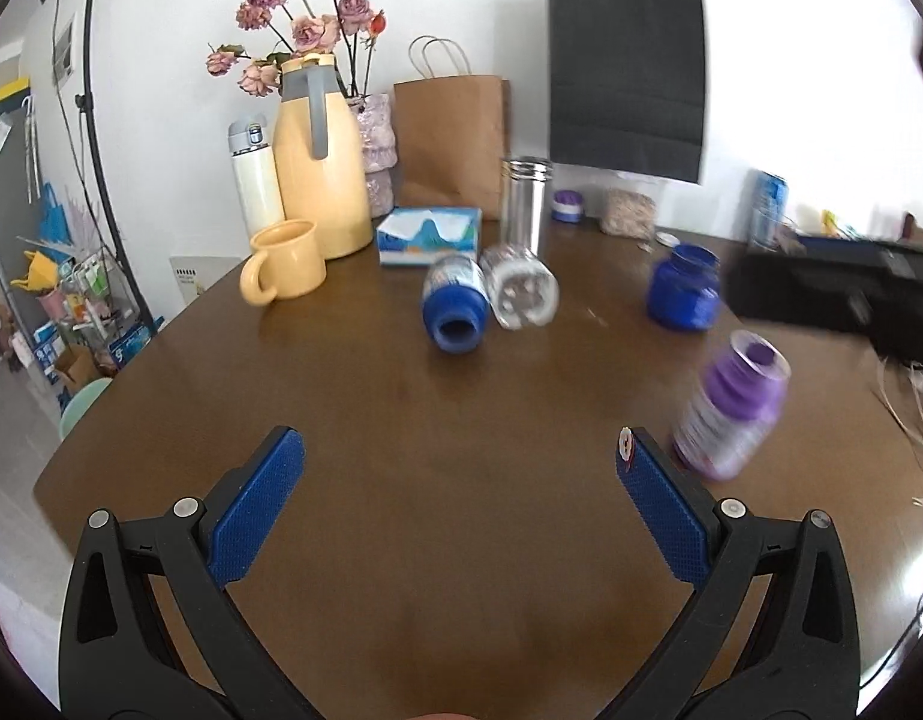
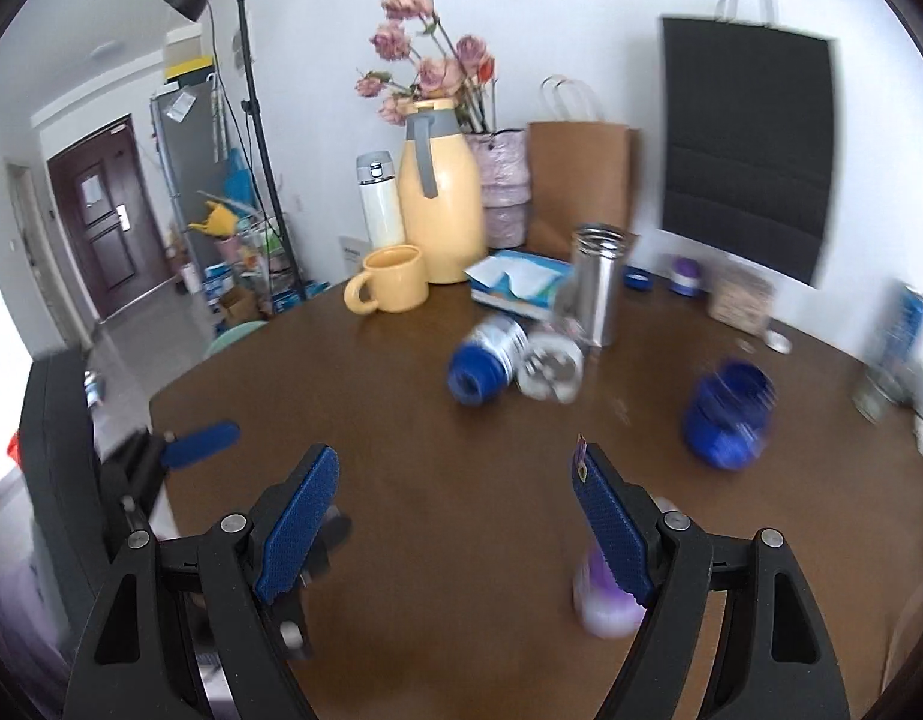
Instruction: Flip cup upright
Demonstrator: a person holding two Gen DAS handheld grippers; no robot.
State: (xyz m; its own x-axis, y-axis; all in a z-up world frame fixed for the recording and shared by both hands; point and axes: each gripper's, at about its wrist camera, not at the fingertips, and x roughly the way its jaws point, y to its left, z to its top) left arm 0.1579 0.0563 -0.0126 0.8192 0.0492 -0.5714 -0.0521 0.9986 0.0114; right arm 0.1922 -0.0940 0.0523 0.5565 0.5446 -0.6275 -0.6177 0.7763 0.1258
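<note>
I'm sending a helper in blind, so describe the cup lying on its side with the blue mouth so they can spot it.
Start at the tall yellow jug at the back of the brown table. Right of it, past the tissue box, two cups lie side by side. The blue-mouthed cup is the left one; its neighbour is clear.

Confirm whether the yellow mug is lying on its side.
No, the yellow mug stands upright on the table, mouth up, beside the yellow jug.
</note>
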